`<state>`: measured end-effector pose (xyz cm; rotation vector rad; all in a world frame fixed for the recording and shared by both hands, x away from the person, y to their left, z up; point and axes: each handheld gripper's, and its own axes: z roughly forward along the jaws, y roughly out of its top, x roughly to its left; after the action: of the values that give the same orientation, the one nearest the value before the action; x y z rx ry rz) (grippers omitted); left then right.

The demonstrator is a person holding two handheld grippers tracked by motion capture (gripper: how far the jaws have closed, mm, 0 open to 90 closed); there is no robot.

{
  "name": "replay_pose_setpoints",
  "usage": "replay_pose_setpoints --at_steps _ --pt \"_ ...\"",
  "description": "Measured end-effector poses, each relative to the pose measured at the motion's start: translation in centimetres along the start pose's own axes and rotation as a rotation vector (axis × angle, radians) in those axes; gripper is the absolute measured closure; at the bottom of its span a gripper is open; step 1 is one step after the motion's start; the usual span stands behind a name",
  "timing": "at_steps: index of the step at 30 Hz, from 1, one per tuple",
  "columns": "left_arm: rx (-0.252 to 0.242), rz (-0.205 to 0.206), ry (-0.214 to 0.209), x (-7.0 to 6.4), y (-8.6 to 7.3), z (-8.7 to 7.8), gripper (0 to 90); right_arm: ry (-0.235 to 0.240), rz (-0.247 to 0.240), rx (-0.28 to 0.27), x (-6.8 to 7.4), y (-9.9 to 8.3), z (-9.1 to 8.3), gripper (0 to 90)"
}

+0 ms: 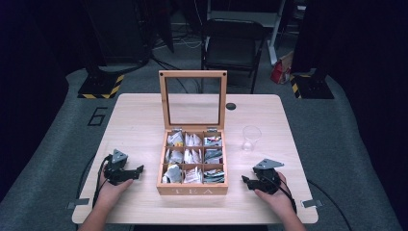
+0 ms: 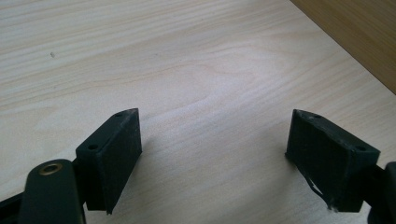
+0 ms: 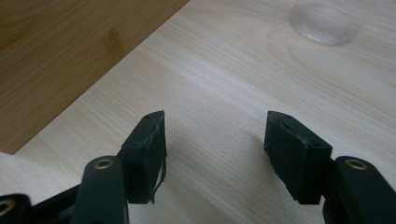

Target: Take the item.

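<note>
Tea box (image 1: 192, 188) lid-up at table (image 1: 144, 115) centre; left gripper (image 1: 137, 172) and right gripper (image 1: 246, 181) flanking near front edge, jaws spread, empty; nothing apparently begun.

I see a pale, fine-grained wooden table (image 1: 144, 120), a honey-brown tea box (image 1: 192, 188) with pale "TEA" lettering, and mostly white and grey sachets (image 1: 193, 156) inside. My grippers (image 1: 126, 172) (image 1: 254, 183) are black, their top plates grey. The cup (image 1: 251, 137) is clear.
</note>
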<state>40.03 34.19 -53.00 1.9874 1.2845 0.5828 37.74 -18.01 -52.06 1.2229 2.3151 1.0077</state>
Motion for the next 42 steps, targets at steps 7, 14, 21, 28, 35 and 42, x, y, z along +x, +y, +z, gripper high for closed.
replay_pose_setpoints --at_steps 7,14,21,28,35,42 --pt "0.000 0.000 0.001 0.0 0.0 0.0 17.8 0.007 -0.017 -0.022 0.5 1.2 -1.5 44.3" --pt "0.000 0.002 0.003 0.0 0.0 0.0 17.9 0.029 -0.005 -0.056 1.1 2.6 -3.2 45.2" --pt "0.000 0.003 0.003 0.0 0.0 0.0 17.8 0.074 -0.023 -0.094 2.2 4.3 -4.6 45.0" --pt "0.000 0.003 0.003 0.0 0.0 0.0 17.8 0.121 -0.051 -0.108 3.6 5.7 -4.9 41.0" --pt "0.000 0.003 0.003 0.0 0.0 0.0 17.8 0.158 -0.080 -0.132 5.0 6.9 -5.0 36.0" --pt "0.000 0.003 0.003 0.0 0.0 0.0 17.8 0.177 -0.098 -0.146 6.1 7.8 -4.9 35.6"
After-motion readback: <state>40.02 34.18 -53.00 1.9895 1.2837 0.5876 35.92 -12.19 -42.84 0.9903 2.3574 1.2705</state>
